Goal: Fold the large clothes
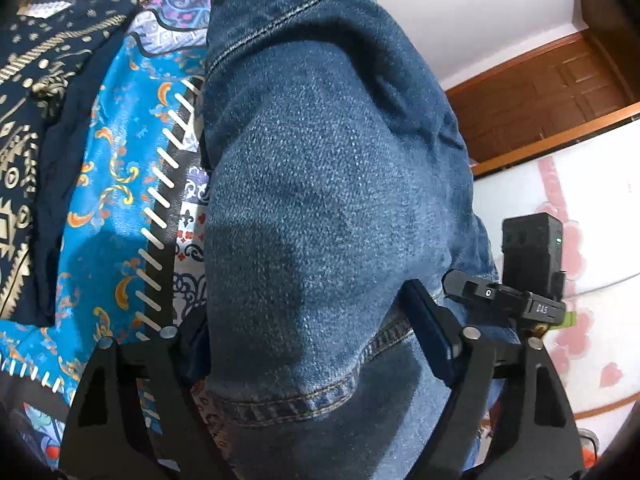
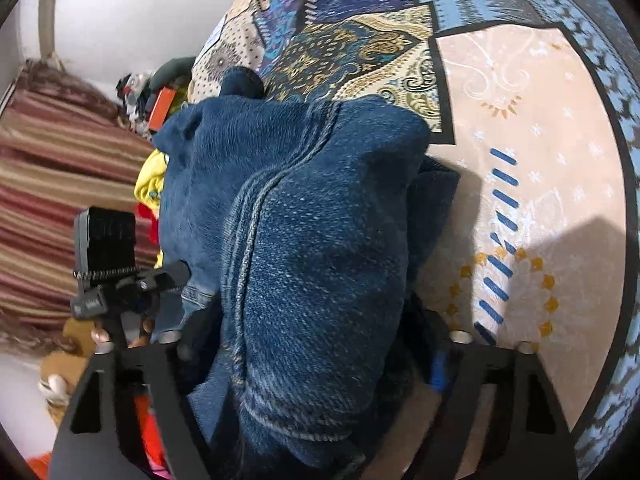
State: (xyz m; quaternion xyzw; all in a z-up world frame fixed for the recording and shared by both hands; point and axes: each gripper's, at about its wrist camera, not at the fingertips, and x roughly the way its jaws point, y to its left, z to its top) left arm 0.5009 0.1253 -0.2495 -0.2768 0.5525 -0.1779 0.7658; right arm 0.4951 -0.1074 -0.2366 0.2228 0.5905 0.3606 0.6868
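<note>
The bunched blue jeans (image 1: 328, 184) lay on the patterned bedspread (image 1: 108, 184) of a bed, with the left gripper (image 1: 304, 344) and right gripper (image 2: 316, 344) each pinching a thick denim fold between its fingers.

Patchwork-patterned bedspread (image 2: 520, 128) across the bed, white wall (image 1: 460, 12) at one o'clock, brown wooden door (image 1: 560, 92) at two o'clock, red-and-tan striped fabric (image 2: 60, 184) at nine o'clock, daylight casting soft shadows
</note>
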